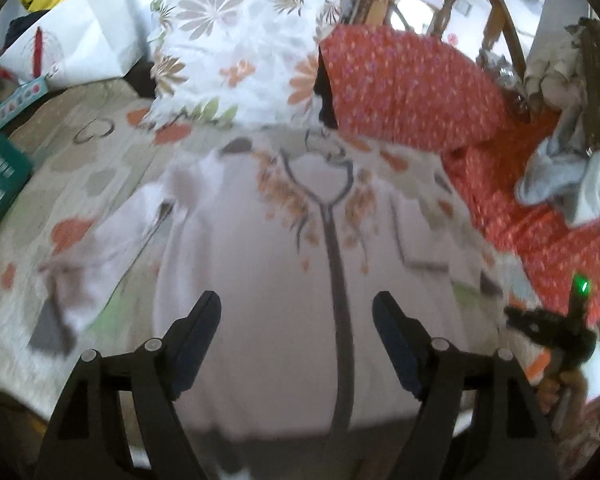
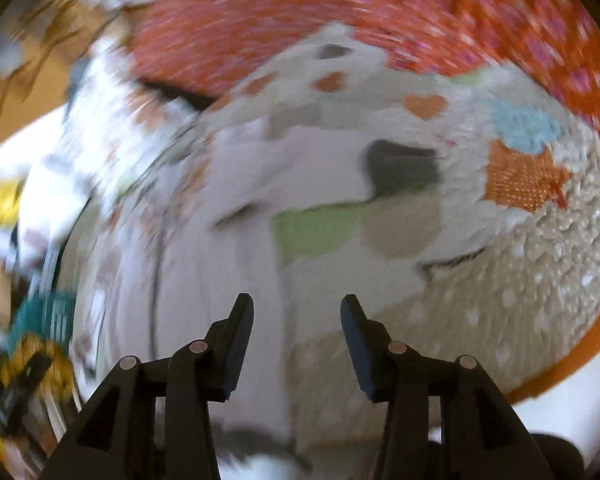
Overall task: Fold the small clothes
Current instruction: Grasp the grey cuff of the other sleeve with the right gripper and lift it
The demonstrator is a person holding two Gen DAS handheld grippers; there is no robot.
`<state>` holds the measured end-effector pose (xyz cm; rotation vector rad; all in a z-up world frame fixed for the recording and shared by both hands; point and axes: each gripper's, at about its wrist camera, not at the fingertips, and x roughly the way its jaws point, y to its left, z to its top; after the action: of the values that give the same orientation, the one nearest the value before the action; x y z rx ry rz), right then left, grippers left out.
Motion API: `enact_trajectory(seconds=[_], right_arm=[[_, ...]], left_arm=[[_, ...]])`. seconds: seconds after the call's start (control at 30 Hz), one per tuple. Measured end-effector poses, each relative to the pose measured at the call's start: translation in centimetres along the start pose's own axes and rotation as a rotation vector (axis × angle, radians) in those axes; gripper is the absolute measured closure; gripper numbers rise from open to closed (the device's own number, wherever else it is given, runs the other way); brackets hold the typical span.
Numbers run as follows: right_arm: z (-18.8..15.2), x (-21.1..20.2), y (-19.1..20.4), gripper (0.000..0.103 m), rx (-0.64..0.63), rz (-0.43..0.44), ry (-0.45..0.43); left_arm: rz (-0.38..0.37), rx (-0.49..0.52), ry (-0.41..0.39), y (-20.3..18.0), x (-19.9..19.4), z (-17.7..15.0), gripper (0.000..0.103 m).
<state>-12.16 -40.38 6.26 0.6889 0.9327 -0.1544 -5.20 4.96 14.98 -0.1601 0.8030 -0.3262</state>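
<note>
1. The bed (image 1: pixel 60 152) carries everything: its patterned cover with hearts and patches is the work surface, so the cloth can lie flat on it.
2. The red dotted blanket (image 1: pixel 412 80) and the flowered pillow (image 1: pixel 236 52) lie at the far end of the bed, pushed away so that the middle is free for folding.
3. The white garment (image 1: pixel 260 280) is spread face up in the middle of the bed, directly under your left gripper (image 1: pixel 296 312). Its dark neckline and front line run down the centre, and one sleeve (image 1: pixel 112 240) lies out to the side. In my judgement it is laid open like this so that the sleeves can be folded in first.
4. The fingers of your left gripper are spread wide above the garment and pinch nothing.
5. The fingers of your right gripper (image 2: pixel 298 312) are also spread, less wide, with nothing between them; this view is very blurred, and only the garment's edge and the bed cover show below.
</note>
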Motion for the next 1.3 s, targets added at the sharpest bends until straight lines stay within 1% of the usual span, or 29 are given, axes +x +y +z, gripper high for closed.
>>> enact_trajectory(seconds=[0.07,0.13,0.2,0.3,0.37,0.4,0.43,0.47,0.5,0.53,0.57,0.6,0.63,0.7,0.77,0.8,0.87,0.9,0.97,1.0,1.1,1.17,1.23,1.3], right_arm=[[1.3,1.8,-2.0,0.053,0.087,-0.03,-0.005],[2.6,3.4,-3.3,0.053,0.159,-0.036,-0.01],[3.7,4.7,-4.0,0.053,0.221,-0.041,-0.037],[5.8,6.2,-3.4,0.053,0.269,-0.059,-0.083],[7.4,7.3,-2.5,0.053,0.272,-0.075,-0.099],[8.3,8.0,-1.9,0.063,0.268,-0.102,-0.098],[9.0,8.6,-1.7,0.078,0.27,-0.12,-0.095],[9.6,9.0,-1.5,0.094,0.283,-0.121,-0.08],[10.3,8.9,-1.7,0.094,0.308,-0.106,-0.087],[10.9,8.4,-1.8,0.094,0.317,-0.096,-0.103],[11.8,6.9,-1.7,0.094,0.305,-0.109,-0.144],[12.7,5.3,-1.8,0.094,0.284,-0.147,-0.187],[13.8,3.3,-2.3,0.094,0.274,-0.19,-0.235],[15.3,-0.3,-3.8,0.094,0.299,-0.269,-0.311],[16.9,-4.0,-5.4,0.094,0.309,-0.397,-0.394],[17.5,-5.3,-5.6,0.094,0.297,-0.458,-0.421],[18.7,-6.7,-5.5,0.095,0.27,-0.52,-0.44],[18.9,-7.1,-5.2,0.095,0.259,-0.526,-0.444],[19.3,-7.3,-3.4,0.095,0.214,-0.54,-0.458],[19.5,-6.9,-1.7,0.095,0.175,-0.528,-0.458],[19.5,-4.4,3.6,0.095,0.063,-0.418,-0.411],[18.6,-1.1,9.0,0.095,-0.033,-0.315,-0.347],[17.3,2.1,13.6,0.095,-0.11,-0.236,-0.286],[14.9,6.3,19.4,0.095,-0.201,-0.148,-0.201]], left_arm=[[-0.017,-0.011,-0.022,-0.2,2.3,1.5,0.026],[-0.015,-0.038,-0.017,0.4,4.7,3.1,0.026],[-0.029,-0.084,-0.011,1.7,6.7,4.4,0.026],[-0.044,-0.145,-0.026,3.9,7.9,4.5,0.026],[-0.046,-0.19,-0.027,6.0,8.6,4.2,0.026],[-0.041,-0.21,-0.017,6.8,8.9,4.1,0.026],[-0.034,-0.252,0.009,8.0,9.4,4.1,0.026],[-0.046,-0.29,0.031,9.0,9.7,4.3,0.026],[-0.065,-0.319,0.041,9.6,9.8,4.3,0.026],[-0.09,-0.352,0.046,10.4,9.8,4.4,0.026],[-0.102,-0.381,0.043,11.3,9.6,4.5,0.026],[-0.097,-0.394,0.037,11.8,9.3,4.6,0.026],[-0.085,-0.402,0.027,12.4,8.9,4.8,0.026],[-0.054,-0.423,-0.01,13.8,7.9,5.1,0.026],[-0.021,-0.449,-0.036,14.8,7.2,5.2,0.025],[0.001,-0.465,-0.05,15.4,6.7,5.2,0.025],[0.041,-0.497,-0.073,16.8,5.9,5.2,0.025],[0.053,-0.508,-0.083,17.3,5.4,5.2,0.025],[0.079,-0.528,-0.107,18.4,4.5,5.1,0.025],[0.094,-0.532,-0.117,18.8,4.1,5.0,0.025],[0.13,-0.534,-0.135,20.0,3.2,4.9,0.025],[0.138,-0.551,-0.141,20.9,2.8,4.8,0.025],[0.13,-0.563,-0.146,21.6,2.4,4.6,0.025],[0.132,-0.566,-0.153,22.3,2.0,4.5,0.025]])
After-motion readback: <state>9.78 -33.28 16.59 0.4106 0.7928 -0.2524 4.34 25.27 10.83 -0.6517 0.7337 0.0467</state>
